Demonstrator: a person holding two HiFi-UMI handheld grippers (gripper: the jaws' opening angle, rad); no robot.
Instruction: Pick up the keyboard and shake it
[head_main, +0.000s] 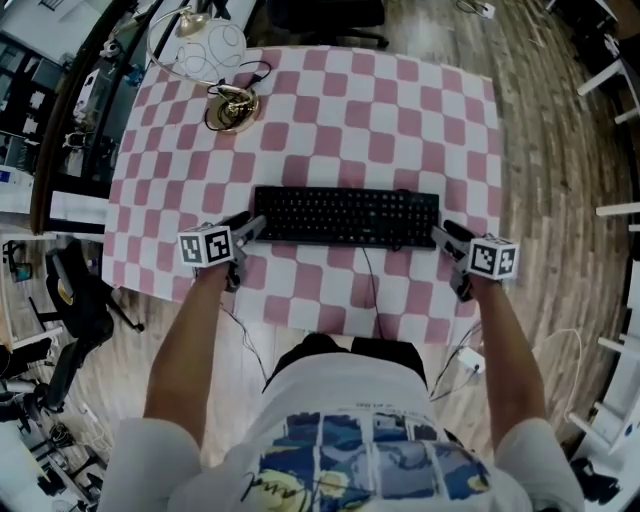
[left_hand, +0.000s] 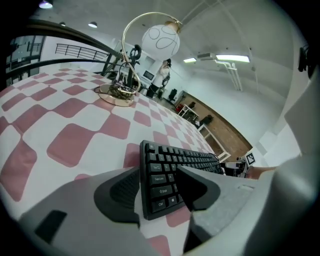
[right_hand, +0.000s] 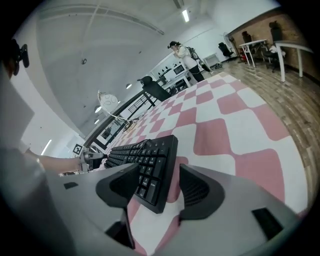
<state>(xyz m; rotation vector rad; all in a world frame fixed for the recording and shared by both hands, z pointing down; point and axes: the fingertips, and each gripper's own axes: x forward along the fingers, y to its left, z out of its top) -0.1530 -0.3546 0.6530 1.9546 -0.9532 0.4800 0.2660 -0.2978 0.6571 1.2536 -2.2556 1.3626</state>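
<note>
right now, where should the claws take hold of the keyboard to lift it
Grip the keyboard by its two short ends, the left claw from its left, the right claw from its right. It is long, thin and lies flat, so a one-ended lift would likely tip it; both ends sit between open jaws.

The head camera is looking steeply down from above the person, taking in the whole checked worktop (head_main: 330, 90) from some way off. The left gripper (head_main: 252, 230) camera is sitting low and close at the left end of the keyboard (head_main: 345, 215), facing right along it. The right gripper (head_main: 442, 236) camera is sitting just as close at the other end, facing left. All three are sharing the keyboard, worktop and lamp (head_main: 200, 45). Each gripper view is also catching the opposite gripper far off.
</note>
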